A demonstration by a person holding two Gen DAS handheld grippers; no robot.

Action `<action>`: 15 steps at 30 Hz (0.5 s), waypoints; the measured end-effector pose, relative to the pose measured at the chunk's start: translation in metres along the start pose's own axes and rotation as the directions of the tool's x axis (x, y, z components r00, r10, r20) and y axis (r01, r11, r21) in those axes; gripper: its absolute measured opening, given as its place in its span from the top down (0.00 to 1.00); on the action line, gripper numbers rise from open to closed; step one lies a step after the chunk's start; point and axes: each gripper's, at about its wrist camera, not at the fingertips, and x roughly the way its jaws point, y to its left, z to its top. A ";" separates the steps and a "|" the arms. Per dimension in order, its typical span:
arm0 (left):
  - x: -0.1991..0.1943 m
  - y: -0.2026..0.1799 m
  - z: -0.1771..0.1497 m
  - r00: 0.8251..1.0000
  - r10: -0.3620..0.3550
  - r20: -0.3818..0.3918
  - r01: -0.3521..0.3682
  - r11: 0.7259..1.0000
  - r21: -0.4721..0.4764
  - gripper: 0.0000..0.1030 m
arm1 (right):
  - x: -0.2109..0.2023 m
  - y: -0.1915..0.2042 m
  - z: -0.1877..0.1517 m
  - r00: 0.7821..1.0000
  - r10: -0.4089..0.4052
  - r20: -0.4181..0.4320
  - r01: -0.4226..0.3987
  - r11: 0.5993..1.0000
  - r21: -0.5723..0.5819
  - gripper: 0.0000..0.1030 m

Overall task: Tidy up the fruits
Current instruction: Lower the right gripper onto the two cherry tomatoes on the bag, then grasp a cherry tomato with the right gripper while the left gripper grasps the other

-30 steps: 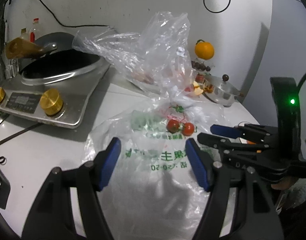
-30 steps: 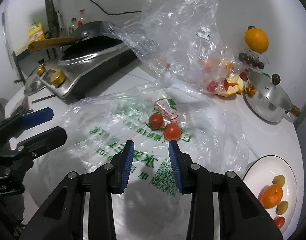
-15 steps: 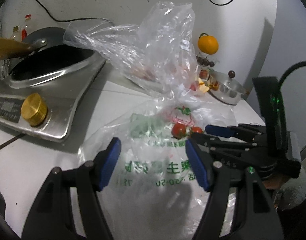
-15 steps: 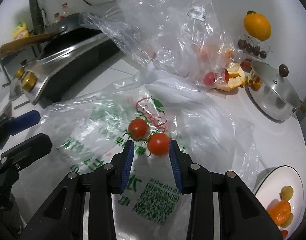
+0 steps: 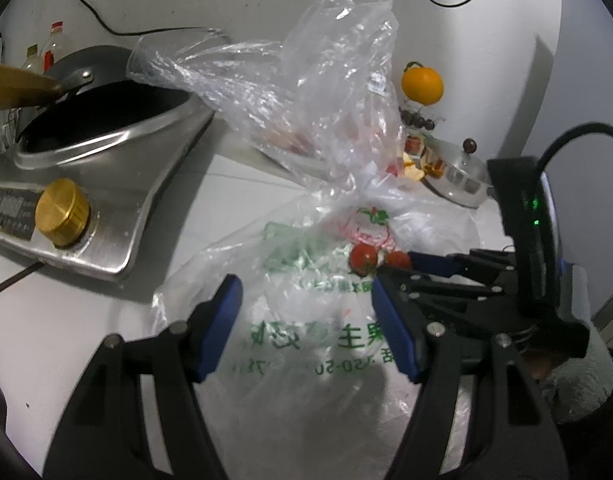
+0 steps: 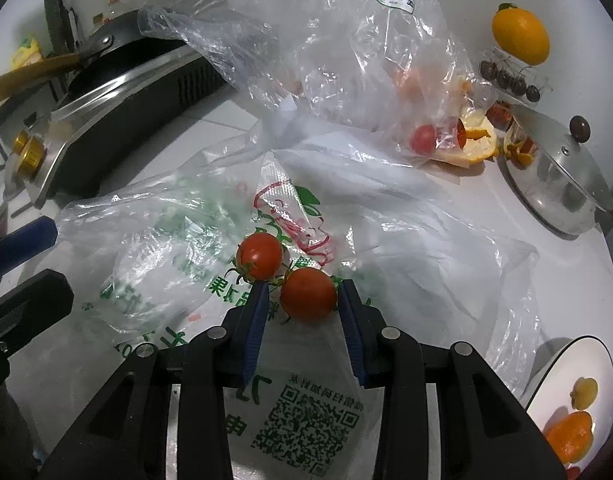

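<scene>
Two red cherry tomatoes lie on a printed plastic bag (image 6: 194,248) on the white counter. My right gripper (image 6: 304,294) is open, its blue pads on either side of the nearer tomato (image 6: 308,294); the right pad looks close to touching it. The second tomato (image 6: 259,256) sits just beyond the left pad. In the left wrist view my left gripper (image 5: 306,304) is open and empty above the bag's near end, with the tomatoes (image 5: 364,258) ahead and the right gripper (image 5: 422,268) reaching in from the right.
A white plate (image 6: 578,352) with fruit sits at lower right. A crumpled clear bag (image 6: 346,48) holds another tomato (image 6: 424,139) and peel. A lidded steel pot (image 6: 554,176), an orange (image 6: 520,34), and a cooker with wok (image 5: 86,152) stand around.
My right gripper has moved forward until its pads straddle the nearer tomato. My left gripper has shifted a little closer to the bag and stays open.
</scene>
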 end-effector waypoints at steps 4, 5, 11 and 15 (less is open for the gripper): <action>0.001 -0.004 0.001 1.000 0.001 -0.002 -0.001 1.000 0.016 0.33 | -0.006 0.000 -0.001 1.000 0.001 0.019 -0.001 1.000 -0.006 0.70; 0.002 -0.006 0.002 1.000 -0.003 -0.001 0.003 1.000 0.021 0.33 | -0.009 -0.001 -0.002 1.000 0.003 0.027 -0.003 1.000 -0.007 0.70; 0.012 -0.021 0.006 1.000 -0.019 -0.024 0.020 0.999 0.051 0.34 | -0.029 -0.006 -0.006 0.997 0.023 0.069 -0.023 1.000 -0.001 0.70; 0.016 -0.037 0.010 0.999 -0.012 -0.032 0.015 0.996 0.086 0.34 | -0.043 -0.013 -0.009 0.994 0.041 0.106 -0.041 0.999 0.004 0.70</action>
